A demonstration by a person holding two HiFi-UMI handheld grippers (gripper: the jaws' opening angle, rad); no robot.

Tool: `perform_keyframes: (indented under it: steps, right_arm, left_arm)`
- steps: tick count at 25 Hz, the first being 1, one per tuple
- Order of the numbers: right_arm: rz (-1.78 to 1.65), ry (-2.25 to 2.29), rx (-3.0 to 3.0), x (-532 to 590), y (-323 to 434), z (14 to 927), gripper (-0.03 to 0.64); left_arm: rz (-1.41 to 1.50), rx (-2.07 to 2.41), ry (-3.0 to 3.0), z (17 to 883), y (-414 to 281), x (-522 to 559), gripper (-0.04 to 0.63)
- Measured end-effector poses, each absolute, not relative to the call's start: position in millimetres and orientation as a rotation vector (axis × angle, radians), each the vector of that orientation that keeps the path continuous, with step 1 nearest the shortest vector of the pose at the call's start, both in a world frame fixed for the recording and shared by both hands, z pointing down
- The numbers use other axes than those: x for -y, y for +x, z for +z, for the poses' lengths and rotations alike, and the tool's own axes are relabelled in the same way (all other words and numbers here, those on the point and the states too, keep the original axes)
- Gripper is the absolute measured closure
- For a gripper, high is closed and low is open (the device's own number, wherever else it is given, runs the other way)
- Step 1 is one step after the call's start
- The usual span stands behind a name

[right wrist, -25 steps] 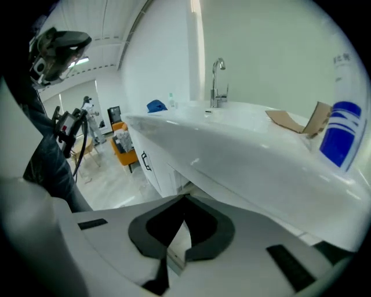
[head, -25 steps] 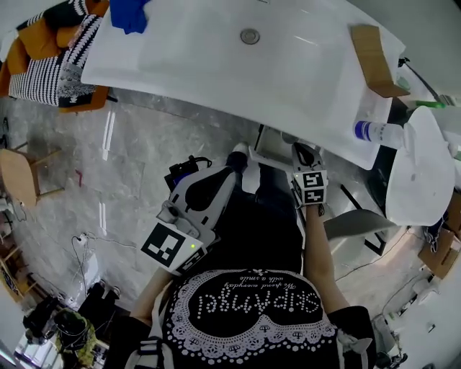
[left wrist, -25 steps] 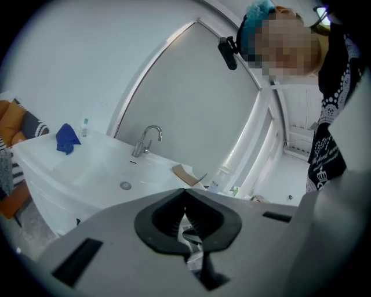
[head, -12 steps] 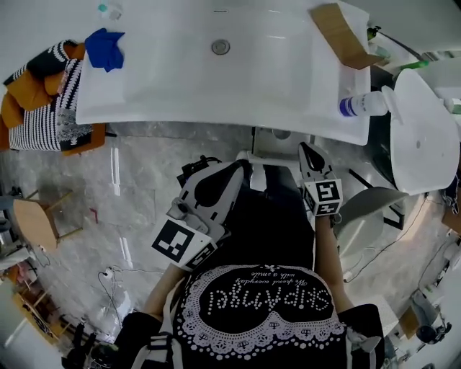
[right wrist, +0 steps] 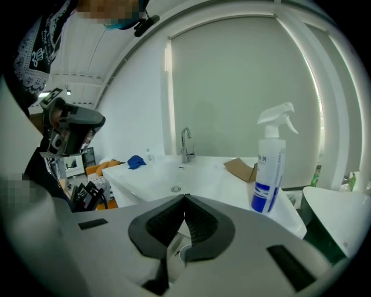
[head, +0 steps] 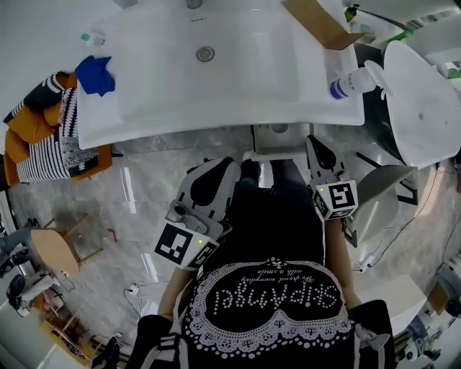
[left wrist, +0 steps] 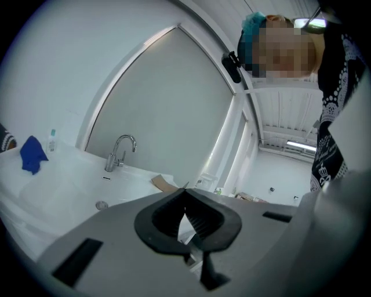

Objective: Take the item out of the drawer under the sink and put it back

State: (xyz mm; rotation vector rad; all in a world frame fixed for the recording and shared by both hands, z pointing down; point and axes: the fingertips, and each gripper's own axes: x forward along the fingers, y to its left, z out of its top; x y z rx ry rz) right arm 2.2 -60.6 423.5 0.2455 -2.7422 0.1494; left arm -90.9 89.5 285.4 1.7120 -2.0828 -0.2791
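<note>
The white sink (head: 216, 79) fills the top of the head view, its front edge just beyond both grippers. A white part (head: 277, 138) shows under that edge; I cannot tell whether it is the drawer, and no item from it is in sight. My left gripper (head: 233, 166) is shut and empty, with its tips meeting in the left gripper view (left wrist: 185, 190), level with the sink top (left wrist: 58, 185). My right gripper (head: 312, 141) is shut too, with nothing between its pads (right wrist: 185, 198), and it faces across the basin (right wrist: 174, 174) toward the faucet (right wrist: 185, 145).
A spray bottle (head: 347, 85) stands at the sink's right end, beside a piece of cardboard (head: 317, 21). A blue cloth (head: 95, 74) lies at its left end. A white rounded fixture (head: 425, 94) is on the right, striped and orange fabric (head: 43, 148) on the left.
Both grippers have come up toward the sink's edge, the right one more. The head view has swung, so the sink now lies squarer across the top. Both pairs of jaws stayed shut.
</note>
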Motion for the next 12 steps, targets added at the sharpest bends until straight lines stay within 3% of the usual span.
perform_keyframes:
  steps: [12]
  right_arm:
    - [0.19,0.31,2.853,43.7,-2.5,357.2,0.598]
  left_arm:
    - [-0.231,2.154,1.717,282.8,-118.9,-123.2,0.591]
